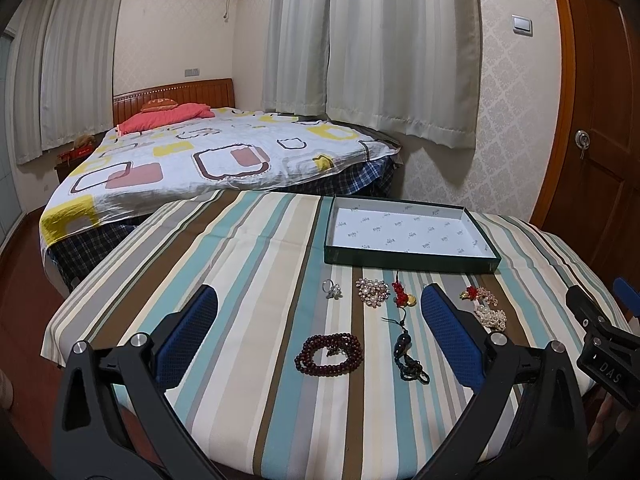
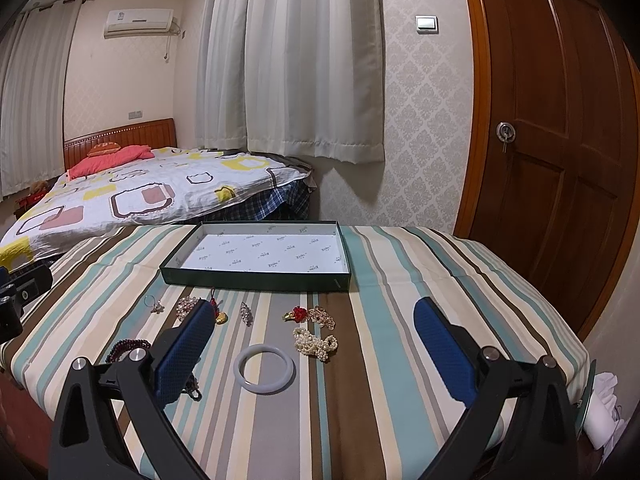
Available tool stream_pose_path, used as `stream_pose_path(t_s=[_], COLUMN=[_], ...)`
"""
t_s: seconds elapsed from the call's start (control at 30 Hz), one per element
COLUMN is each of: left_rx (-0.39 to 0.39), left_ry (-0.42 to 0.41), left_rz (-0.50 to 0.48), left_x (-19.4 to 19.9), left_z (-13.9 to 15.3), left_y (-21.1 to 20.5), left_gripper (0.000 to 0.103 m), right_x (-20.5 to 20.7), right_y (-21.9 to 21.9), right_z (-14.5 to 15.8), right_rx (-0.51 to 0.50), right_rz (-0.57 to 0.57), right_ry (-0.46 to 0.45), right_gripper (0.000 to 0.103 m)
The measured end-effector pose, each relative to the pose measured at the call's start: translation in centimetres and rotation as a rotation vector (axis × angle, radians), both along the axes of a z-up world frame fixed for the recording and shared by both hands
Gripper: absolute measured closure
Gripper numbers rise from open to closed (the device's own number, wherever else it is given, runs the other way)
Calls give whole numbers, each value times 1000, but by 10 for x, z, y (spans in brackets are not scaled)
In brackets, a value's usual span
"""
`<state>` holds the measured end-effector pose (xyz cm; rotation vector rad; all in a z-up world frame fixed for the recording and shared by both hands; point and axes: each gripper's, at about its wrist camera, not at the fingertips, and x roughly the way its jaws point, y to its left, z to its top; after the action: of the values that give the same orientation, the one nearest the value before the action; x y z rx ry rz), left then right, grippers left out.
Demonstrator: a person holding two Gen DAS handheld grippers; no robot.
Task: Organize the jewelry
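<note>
A striped cloth (image 2: 360,380) covered the desk, with a bed (image 1: 208,160) behind. Both sets of jaws stood released, grasping nothing. Between the left gripper's (image 1: 318,334) jaws lay a bead bracelet (image 1: 329,354); between the right gripper's (image 2: 310,342) lay a white bangle (image 2: 263,368) and pearls (image 2: 315,343). Beyond both sat the tray (image 2: 256,277).

Table (image 2: 400,360): bears the box and all jewelry.
Box (image 2: 256,278): at the table's far side, behind the jewelry.
Far row, left to right: ring (image 2: 154,305), brooch (image 1: 373,292), tassel charm (image 1: 402,298), flower clip (image 2: 310,316).
Pearl strand (image 2: 316,343): just before the flower clip.
Bangle (image 2: 263,368): left of the pearl strand, nearer the viewer.
Bead bracelet (image 1: 330,354): before the ring, left of the cord pendant (image 1: 408,360).
Bed (image 1: 200,156): behind the table, to the left.
</note>
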<state>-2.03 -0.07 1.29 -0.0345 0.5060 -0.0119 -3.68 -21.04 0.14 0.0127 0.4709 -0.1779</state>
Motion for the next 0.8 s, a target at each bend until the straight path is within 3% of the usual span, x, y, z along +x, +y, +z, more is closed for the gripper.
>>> stream_pose_path(t_s=[0.8], left_rx=[-4], left_ry=[12], left_rz=[-3], left_x=[-2], left_z=[-13], left_y=[5], left_gripper=[4], right_x=[1], right_y=[2], right_z=[-5], right_rx=[-1], right_rz=[2], right_ry=[3], right_gripper=[6])
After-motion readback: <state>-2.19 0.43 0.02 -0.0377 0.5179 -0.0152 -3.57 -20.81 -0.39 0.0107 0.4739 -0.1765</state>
